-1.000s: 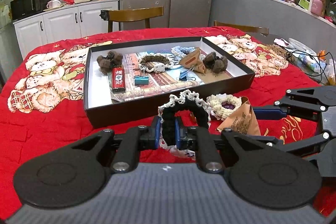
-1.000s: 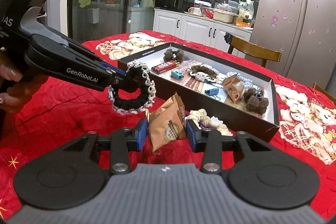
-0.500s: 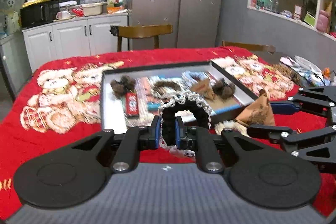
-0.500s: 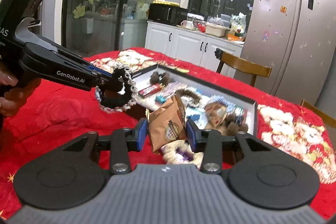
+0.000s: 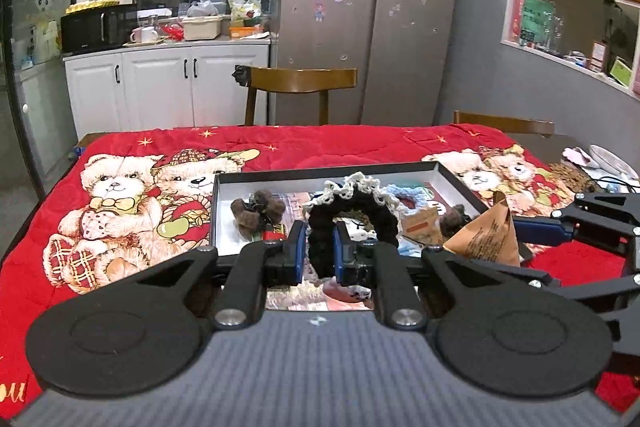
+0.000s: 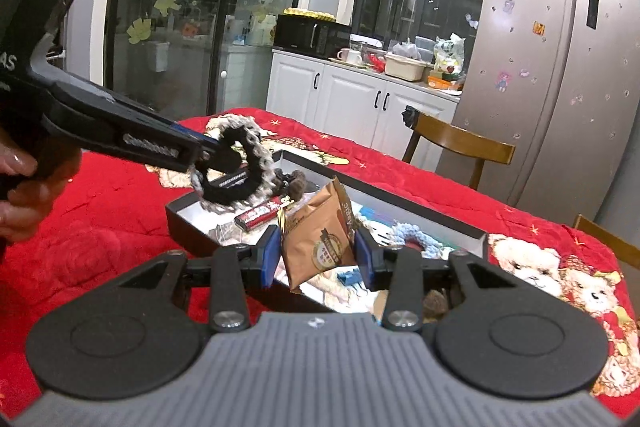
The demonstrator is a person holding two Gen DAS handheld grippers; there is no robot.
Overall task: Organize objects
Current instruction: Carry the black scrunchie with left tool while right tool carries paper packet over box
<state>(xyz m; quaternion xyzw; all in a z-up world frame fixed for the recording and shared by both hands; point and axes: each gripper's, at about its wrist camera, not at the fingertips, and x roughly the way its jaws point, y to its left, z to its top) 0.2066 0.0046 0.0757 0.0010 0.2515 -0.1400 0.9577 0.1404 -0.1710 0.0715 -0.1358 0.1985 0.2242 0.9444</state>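
Note:
My left gripper point(image 5: 316, 253) is shut on a black scrunchie with white lace trim point(image 5: 352, 203) and holds it in the air above the near part of the black box point(image 5: 320, 173). The scrunchie also shows in the right wrist view point(image 6: 236, 167). My right gripper point(image 6: 316, 253) is shut on a brown triangular snack packet point(image 6: 320, 235), held above the box point(image 6: 180, 215). The packet shows at the right of the left wrist view point(image 5: 486, 237). The box holds brown pom-poms point(image 5: 258, 213), a red lighter point(image 6: 260, 214), a blue scrunchie point(image 6: 412, 233) and other small items.
The table wears a red bear-print cloth point(image 5: 120, 195). Wooden chairs point(image 5: 300, 83) stand at its far side, with white cabinets point(image 5: 160, 87) and a fridge point(image 5: 368, 11) behind. Clutter and cables point(image 5: 600, 163) lie at the right table edge.
Both grippers have risen and moved forward over the box, still carrying the scrunchie and the packet. The cream scrunchie seen on the cloth by the box is out of sight now.

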